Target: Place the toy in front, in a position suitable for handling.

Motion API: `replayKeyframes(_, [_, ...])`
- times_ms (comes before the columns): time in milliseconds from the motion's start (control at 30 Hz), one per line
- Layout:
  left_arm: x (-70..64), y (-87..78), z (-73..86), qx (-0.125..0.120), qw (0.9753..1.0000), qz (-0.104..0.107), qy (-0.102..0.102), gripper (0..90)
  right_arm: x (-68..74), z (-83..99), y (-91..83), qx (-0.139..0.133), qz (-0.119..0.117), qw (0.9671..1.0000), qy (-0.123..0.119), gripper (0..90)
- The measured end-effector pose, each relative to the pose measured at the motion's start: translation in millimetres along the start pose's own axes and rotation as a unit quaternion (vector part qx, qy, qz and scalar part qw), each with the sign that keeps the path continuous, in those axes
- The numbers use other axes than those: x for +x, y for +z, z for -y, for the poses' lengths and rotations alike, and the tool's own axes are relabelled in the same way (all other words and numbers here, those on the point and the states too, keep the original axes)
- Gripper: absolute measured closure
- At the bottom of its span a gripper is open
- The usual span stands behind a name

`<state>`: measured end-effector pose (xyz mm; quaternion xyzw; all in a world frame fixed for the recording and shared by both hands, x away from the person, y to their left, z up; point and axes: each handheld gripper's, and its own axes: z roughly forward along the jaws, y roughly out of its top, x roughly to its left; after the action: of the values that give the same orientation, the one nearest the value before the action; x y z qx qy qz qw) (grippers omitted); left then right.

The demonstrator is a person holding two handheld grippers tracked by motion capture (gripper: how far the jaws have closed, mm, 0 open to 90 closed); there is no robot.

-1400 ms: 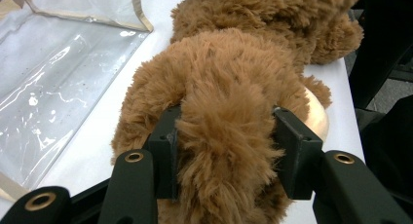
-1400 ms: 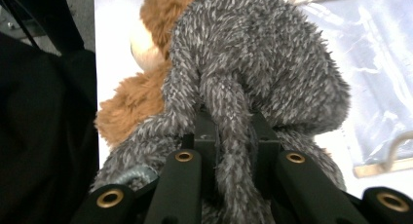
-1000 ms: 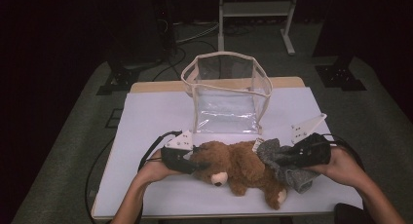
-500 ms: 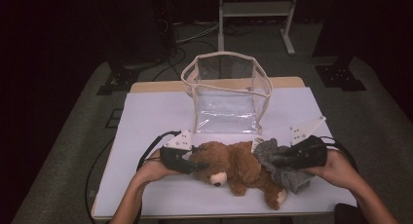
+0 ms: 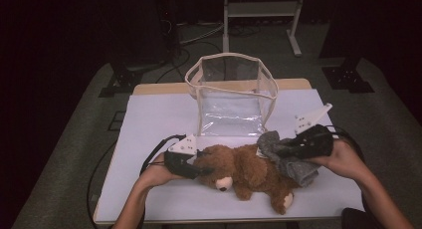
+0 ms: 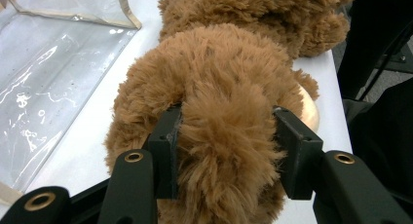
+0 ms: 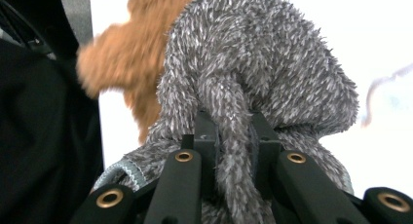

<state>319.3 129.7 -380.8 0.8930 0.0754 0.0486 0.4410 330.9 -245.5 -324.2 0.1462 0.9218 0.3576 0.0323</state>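
**Bear and grey cloth both gripped, near edge of desk**

Bear point(image 5: 249, 171) lies on its side along the near part of the desk point(image 5: 149, 124), head to the left, feet to the right and nearer me. My left hand-held gripper point(image 5: 199, 168) is clamped on the fur of its head; in the left gripper view a thick tuft of brown plush point(image 6: 229, 136) fills the gap between the jaws.

My right hand-held gripper point(image 5: 278, 150) is clenched on a fuzzy grey cloth point(image 5: 288, 159) that rests against the bear's back end, on the right. In the right gripper view a fold of the cloth point(image 7: 229, 131) is pinched tight between the jaws, brown fur behind it.

Clear bag point(image 5: 231, 97) stands open and upright just beyond the bear, mid-desk. Both my hands sit low at the near edge.
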Motion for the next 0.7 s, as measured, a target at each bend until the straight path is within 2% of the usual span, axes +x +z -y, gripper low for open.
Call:
replayKeyframes(133, [0.0,-1.3,0.7,0.002,1.0000,0.001,-0.001,50.3,-4.0,-10.2,22.1,0.008,-0.013,0.9999,-0.005,77.4])
replayKeyframes(233, [0.6,-3.3,-1.3,0.005,1.0000,0.000,-0.005,45.0,1.0,-4.3,37.9,0.006,-0.019,0.9998,-0.001,77.6])
replayKeyframes(267, [0.9,-4.4,-3.0,0.005,1.0000,0.001,-0.006,41.9,2.2,-2.1,38.3,0.001,-0.019,0.9998,-0.002,77.7])
replayKeyframes(333, [1.4,-4.7,-7.9,-0.001,0.9997,0.013,-0.018,29.9,7.2,2.9,38.9,-0.005,-0.018,0.9998,-0.003,77.9])
replayKeyframes(400, [0.5,-1.8,-13.6,0.003,0.9998,0.012,-0.019,22.0,13.7,5.2,40.3,-0.007,-0.016,0.9998,-0.008,78.0])
replayKeyframes(533, [2.4,9.4,-23.1,0.030,0.9994,0.012,-0.012,15.2,26.1,4.0,43.1,-0.005,-0.021,0.9995,-0.024,78.2])
replayKeyframes(600, [4.5,15.5,-26.2,0.040,0.9989,0.020,-0.016,12.5,30.3,4.5,43.3,-0.007,-0.023,0.9992,-0.030,78.2])
replayKeyframes(700, [6.8,25.4,-30.4,0.057,0.9979,0.024,-0.019,8.2,30.1,8.4,43.3,-0.014,-0.026,0.9992,-0.025,78.2])
